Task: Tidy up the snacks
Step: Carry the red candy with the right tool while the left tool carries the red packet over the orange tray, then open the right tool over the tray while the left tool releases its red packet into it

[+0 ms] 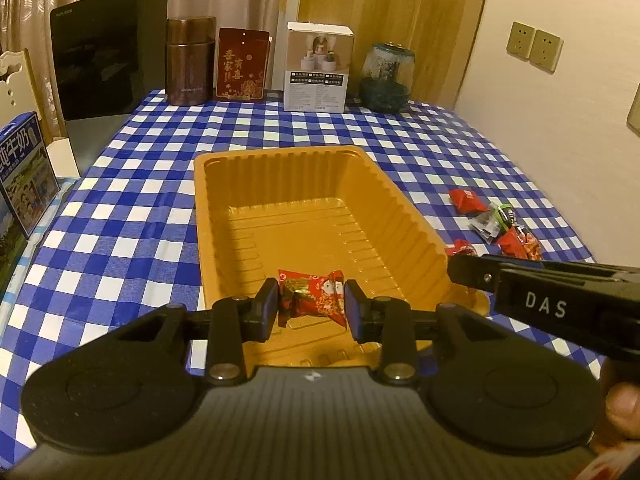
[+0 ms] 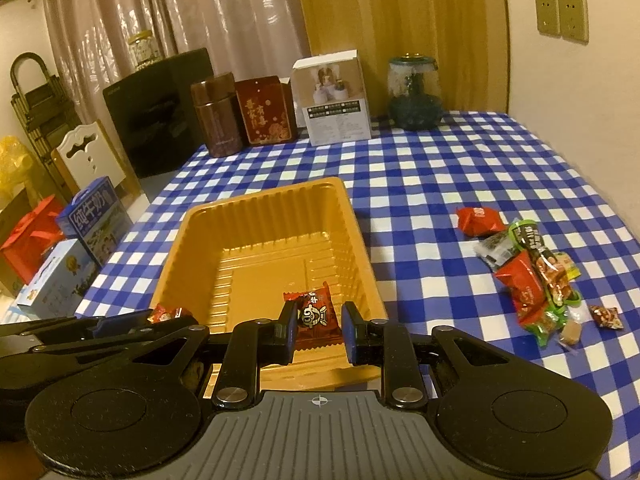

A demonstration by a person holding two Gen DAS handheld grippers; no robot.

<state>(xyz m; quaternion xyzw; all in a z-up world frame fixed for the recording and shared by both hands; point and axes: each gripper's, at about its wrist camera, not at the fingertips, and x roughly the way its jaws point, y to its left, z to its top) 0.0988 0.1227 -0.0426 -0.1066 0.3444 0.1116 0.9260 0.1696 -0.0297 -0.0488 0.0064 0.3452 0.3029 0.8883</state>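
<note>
- Left gripper (image 1: 311, 306): blue-padded fingers partly closed, pressed against either end of a red wrapped candy (image 1: 314, 298) printed with a cartoon figure. The candy sits between the pads over the near end of the tray.
- Right gripper (image 2: 319, 330): fingers part-way closed with a dark red snack packet (image 2: 314, 316), white cartoon face on it, between them. The left pad touches the packet; a sliver of tray shows beside the right pad, so a full pinch cannot be confirmed.
- Both grippers are side by side at the near end of the orange plastic tray (image 1: 208, 216); in the right wrist view the left gripper shows at left with a bit of red wrapper at its tip.
- The tray is ribbed, rectangular, and lies on the blue-and-white checked tablecloth (image 1: 132, 216).
- A loose pile of snacks (image 2: 532, 276) lies on the cloth right of the tray, well apart from it: red packets, a green-edged packet, a dark one, and a small candy (image 2: 606, 316) at the near edge.
- Far edge of the table, in a row: brown canister (image 1: 190, 62), red tin with gold characters (image 1: 242, 66), white box (image 1: 318, 68), glass jar (image 1: 386, 78).
- Off the left side: blue milk carton box (image 1: 24, 176) and a black panel (image 1: 108, 52).
</note>
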